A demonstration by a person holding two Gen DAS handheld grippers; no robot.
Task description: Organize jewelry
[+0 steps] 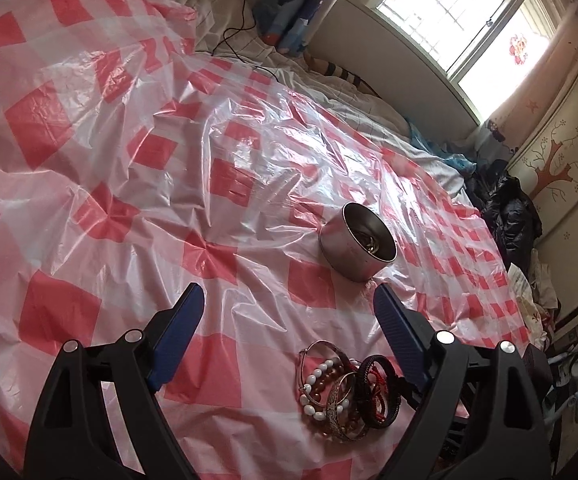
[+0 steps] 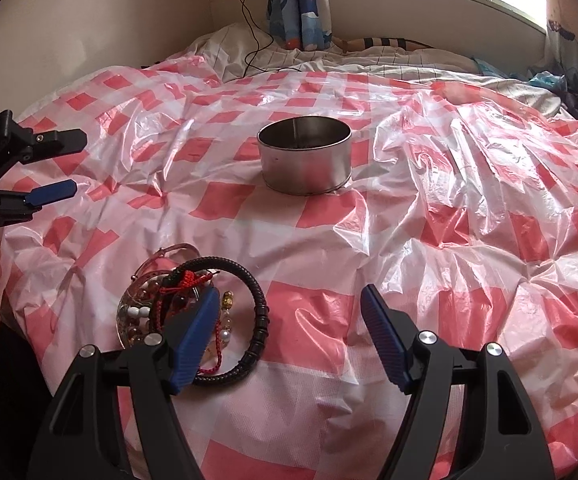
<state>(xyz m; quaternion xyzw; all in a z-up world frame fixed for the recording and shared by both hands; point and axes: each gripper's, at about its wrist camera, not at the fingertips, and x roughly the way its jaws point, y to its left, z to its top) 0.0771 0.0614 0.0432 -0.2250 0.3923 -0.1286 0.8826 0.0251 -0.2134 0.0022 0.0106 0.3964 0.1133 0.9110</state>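
Bracelets [image 1: 349,392] lie heaped on the red-and-white checked plastic sheet [image 1: 129,200] near its front edge, well apart from the metal tin [image 1: 357,246] that stands upright farther back. Something small glints inside the tin in the left wrist view (what it is I cannot tell), so some sorting may already be done.

Both tools are empty. The left gripper [image 1: 289,308] has its fingers spread wide over bare sheet, with the pile just inside its right finger. The right gripper [image 2: 289,312] is also wide, its left finger [image 2: 193,344] lying over the pile inside the ring of a black corded bracelet [image 2: 259,312].

The step in hand looks like picking a piece from the heap. The next move calls for singling out one bracelet, perhaps the black one, closing on its band without dragging the tangled red cord [image 2: 181,280], then carrying it to the tin.
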